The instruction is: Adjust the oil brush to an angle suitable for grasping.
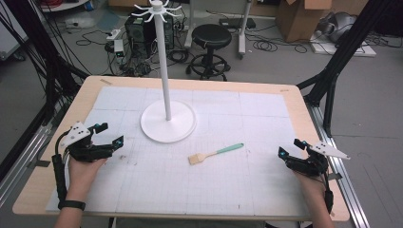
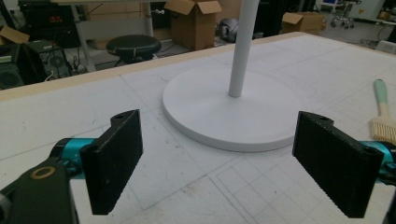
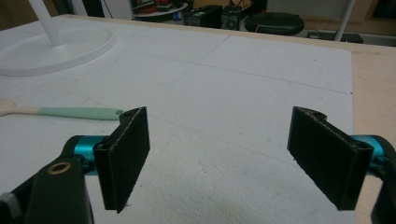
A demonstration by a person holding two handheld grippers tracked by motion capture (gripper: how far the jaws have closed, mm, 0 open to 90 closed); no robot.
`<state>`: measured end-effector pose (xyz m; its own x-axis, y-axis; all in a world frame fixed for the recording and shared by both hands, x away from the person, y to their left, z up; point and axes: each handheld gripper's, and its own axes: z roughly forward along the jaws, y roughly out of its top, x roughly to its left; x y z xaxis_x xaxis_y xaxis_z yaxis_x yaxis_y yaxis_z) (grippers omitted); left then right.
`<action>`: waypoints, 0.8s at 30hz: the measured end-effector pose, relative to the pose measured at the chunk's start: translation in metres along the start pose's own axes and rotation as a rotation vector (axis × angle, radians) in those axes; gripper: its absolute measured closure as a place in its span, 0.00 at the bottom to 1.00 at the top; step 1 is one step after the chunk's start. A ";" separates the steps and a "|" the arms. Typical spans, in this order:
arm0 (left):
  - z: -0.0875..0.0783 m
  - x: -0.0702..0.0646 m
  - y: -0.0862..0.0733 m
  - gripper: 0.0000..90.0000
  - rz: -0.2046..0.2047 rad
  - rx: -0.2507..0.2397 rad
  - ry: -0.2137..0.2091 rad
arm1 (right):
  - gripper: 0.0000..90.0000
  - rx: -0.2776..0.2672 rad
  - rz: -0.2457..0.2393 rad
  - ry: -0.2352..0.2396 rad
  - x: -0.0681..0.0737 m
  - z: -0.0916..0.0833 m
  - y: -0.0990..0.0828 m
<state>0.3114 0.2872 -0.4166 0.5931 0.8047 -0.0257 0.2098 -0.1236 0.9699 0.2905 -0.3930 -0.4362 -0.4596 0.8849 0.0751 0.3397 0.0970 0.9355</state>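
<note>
- A small brush [image 1: 215, 153] lies flat on the white gridded mat [image 1: 266, 118], a little right of the table's middle and just in front of the white stand's round base [image 1: 168, 121].
- The brush has a mint-green handle that runs up and to the right in the high view, a pale wooden neck, and a short flat head of tan bristles at its lower-left end.
- In the left gripper view the brush [image 2: 384, 116] sits at the right edge, bristles toward the camera; in the right gripper view the brush's green handle [image 3: 74, 112] lies at the left, its tip just behind the near jaw.
- The stand is a thin white pole [image 1: 163, 66] rising upright from the flat disc, with a ring of short hooked arms [image 1: 156, 9] at the top.
- The left gripper [image 1: 109, 135] is held by a hand [image 1: 84, 170] at the mat's left edge, its 2 jaws spread wide with nothing between them; it points toward the stand base [image 2: 233, 109].
- The right gripper [image 1: 291, 148] is held near the mat's right edge, well apart from the brush, jaws likewise spread wide and empty over bare mat [image 3: 243, 93].
- The mat covers most of a light wooden table [image 1: 304, 99].
- Behind the table a black round stool [image 1: 211, 35] stands on the grey floor among loose cables.
</note>
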 end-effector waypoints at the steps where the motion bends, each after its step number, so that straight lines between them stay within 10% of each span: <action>1: 0.000 0.000 0.000 0.19 0.002 0.003 0.000 | 0.23 -0.005 0.001 -0.001 0.000 0.000 0.000; 24: 0.003 -0.002 -0.001 0.19 0.020 0.006 -0.015 | 0.23 0.003 -0.002 -0.001 0.002 0.000 0.000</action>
<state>0.3121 0.2841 -0.4180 0.6086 0.7934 -0.0099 0.2027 -0.1434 0.9687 0.2897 -0.3916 -0.4361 -0.4592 0.8853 0.0731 0.3413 0.0998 0.9347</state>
